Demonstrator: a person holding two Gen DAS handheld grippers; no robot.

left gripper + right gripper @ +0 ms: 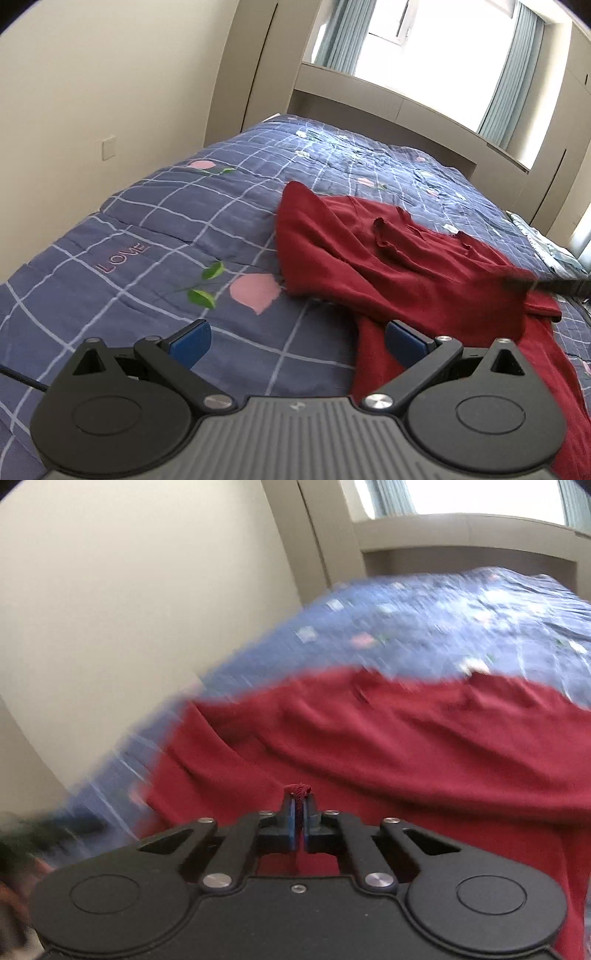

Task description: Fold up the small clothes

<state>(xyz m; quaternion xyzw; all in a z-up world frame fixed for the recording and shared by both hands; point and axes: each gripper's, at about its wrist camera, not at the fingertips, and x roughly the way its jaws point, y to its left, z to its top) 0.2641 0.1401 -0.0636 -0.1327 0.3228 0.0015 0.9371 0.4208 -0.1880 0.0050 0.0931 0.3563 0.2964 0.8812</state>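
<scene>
Red garment (399, 266), knit, crumpled, spread on bed (155, 236); no container in either view. Lies on right half of blue checked quilt in left wrist view, long axis running from near right corner up toward far centre. Neckline (417, 236) facing up, opening toward far right. Far-left corner humped up off quilt; near part trailing down past right edge of view. Folds running diagonally across cloth.

Quilt print: white grid, pink petals (255, 291), green leaves (207, 286), word "LOVE" (122, 257) stitched at left. Beige wall with switch plate (108, 147) at left; beige wardrobes, window (436, 33) and grey-blue curtains (513, 85) behind bed.

Left gripper (297, 341): low over near quilt, aimed along bed toward window, level. Blue-padded fingers (190, 341) wide apart, holding nothing; right one overlapping near edge of garment, contact not discernible; left one over bare quilt.

Right gripper (298, 805): fingers (290, 825) pressed together, small bunch of red cloth pinched between tips and poking out above them. Aimed across garment (388, 746) toward far wall, tilted; red cloth filling lower and right part of right wrist view, quilt (424, 627) beyond. Whole right wrist view blurred, details of quilt print unreadable. Dark shape at right edge of left wrist view, over garment, too blurred to identify.
</scene>
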